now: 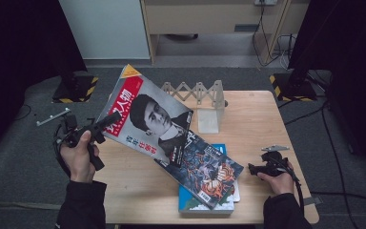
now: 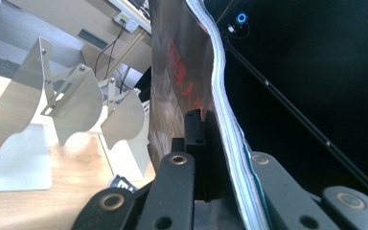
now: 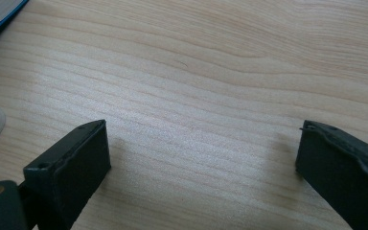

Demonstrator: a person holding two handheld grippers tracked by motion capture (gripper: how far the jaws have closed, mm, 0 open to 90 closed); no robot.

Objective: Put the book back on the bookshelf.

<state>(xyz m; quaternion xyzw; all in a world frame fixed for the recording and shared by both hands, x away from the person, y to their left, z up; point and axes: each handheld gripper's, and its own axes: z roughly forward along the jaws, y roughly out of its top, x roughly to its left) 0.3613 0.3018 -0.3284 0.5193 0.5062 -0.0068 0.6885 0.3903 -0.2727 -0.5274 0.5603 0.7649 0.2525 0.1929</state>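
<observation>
- Far left of the high view: the left gripper [image 1: 106,121] sits in the person's left hand [image 1: 78,160], out past the left edge of the table [image 1: 257,119].
- Its jaws are clamped tight on the magazine [image 1: 147,119], the one with a red title block and a black-and-white portrait on the cover. It's got it by the left edge, and the mag is tilted up in the air at center-left of the frame, lower right corner dipping toward the stack.
- In the left gripper view you can see the black jaws pinching the page edge of that magazine [image 2: 220,115], which runs up the middle of the frame.
- Middle top of the high view: a folding metal book rack [image 1: 202,98] stands upright on the table, just behind the mag.
- Lower middle: a comic-looking magazine [image 1: 205,171] lies slanted on top of a blue book [image 1: 190,200] on the table.
- Right side of the high view: the right gripper [image 1: 252,168] rests low on the table in the person's right hand [image 1: 279,181], well apart from the stack.
- The right gripper view shows its jaws spread wide over bare wood, holding nothing.
</observation>
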